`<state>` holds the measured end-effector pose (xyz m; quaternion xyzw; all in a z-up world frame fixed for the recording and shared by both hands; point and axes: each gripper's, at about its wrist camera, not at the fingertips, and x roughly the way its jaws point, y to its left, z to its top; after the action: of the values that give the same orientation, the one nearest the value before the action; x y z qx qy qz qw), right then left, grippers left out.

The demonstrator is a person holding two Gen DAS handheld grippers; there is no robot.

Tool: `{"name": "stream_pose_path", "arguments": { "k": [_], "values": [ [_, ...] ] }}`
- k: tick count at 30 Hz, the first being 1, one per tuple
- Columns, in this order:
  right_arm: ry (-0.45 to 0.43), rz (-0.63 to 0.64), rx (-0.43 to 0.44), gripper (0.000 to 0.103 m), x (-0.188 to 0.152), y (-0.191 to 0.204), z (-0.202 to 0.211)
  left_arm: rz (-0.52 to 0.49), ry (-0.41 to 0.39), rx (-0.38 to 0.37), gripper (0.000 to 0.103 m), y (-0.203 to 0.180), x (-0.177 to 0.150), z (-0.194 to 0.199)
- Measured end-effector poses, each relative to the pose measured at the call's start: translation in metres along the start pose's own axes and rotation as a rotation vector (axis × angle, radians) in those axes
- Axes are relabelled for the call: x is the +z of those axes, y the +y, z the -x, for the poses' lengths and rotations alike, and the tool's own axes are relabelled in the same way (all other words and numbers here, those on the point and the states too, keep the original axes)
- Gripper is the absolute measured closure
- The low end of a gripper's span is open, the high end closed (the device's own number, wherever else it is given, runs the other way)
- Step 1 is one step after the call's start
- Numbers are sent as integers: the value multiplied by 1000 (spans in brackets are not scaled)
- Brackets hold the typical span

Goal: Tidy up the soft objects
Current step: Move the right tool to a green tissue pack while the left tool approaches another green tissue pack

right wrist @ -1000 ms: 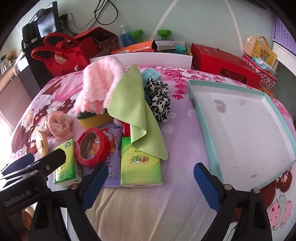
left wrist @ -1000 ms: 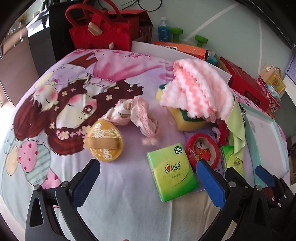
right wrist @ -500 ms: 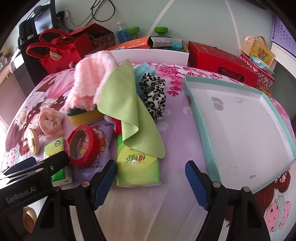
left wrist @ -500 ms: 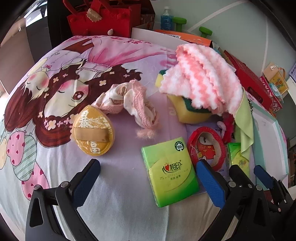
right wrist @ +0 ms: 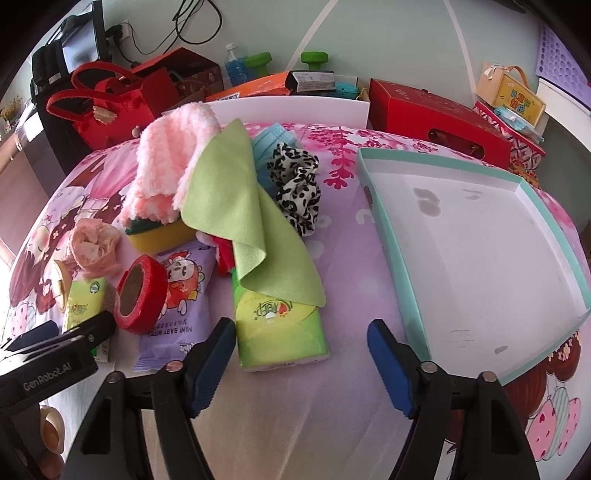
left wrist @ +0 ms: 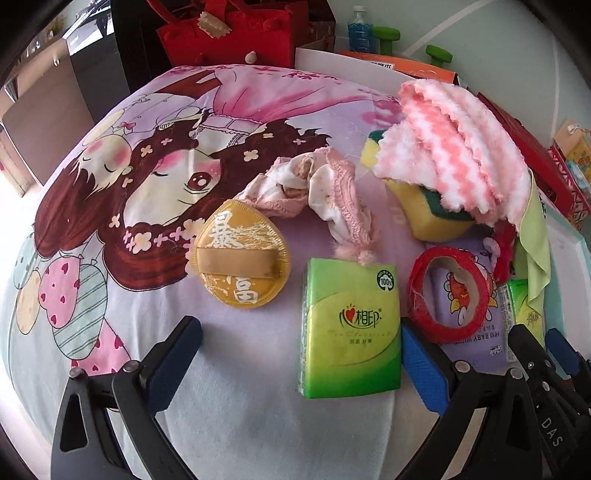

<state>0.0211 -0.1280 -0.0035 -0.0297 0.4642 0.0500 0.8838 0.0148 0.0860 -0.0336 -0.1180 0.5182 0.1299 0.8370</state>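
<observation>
Yellow sponge (left wrist: 428, 210): upper face hidden beneath the pink-and-white fluffy towel (left wrist: 461, 147). Second tissue pack (right wrist: 277, 328): far end covered by the green cloth (right wrist: 236, 206). Baby-wipes packet (left wrist: 476, 325): partly hidden behind the red tape roll (left wrist: 448, 291); small print too fine to read. Blue face mask (right wrist: 273, 142): mostly concealed behind the cloth and the leopard-print scrunchie (right wrist: 297, 184). Red item (right wrist: 223, 254) under the cloth: identity cannot be told. Left gripper (left wrist: 295, 365): body cut off by the lower edge. Red felt bag (left wrist: 236, 33): handles cropped at the top.
</observation>
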Motion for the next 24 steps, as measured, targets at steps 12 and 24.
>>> {"name": "stream_pose_path", "arguments": {
  "k": [12, 24],
  "values": [
    [19, 36, -27, 30, 1, 6, -13, -54, -16, 18, 18, -28, -7, 6],
    [4, 61, -12, 51, -1, 12, -6, -73, -33, -16, 53, -40, -9, 20]
  ]
}}
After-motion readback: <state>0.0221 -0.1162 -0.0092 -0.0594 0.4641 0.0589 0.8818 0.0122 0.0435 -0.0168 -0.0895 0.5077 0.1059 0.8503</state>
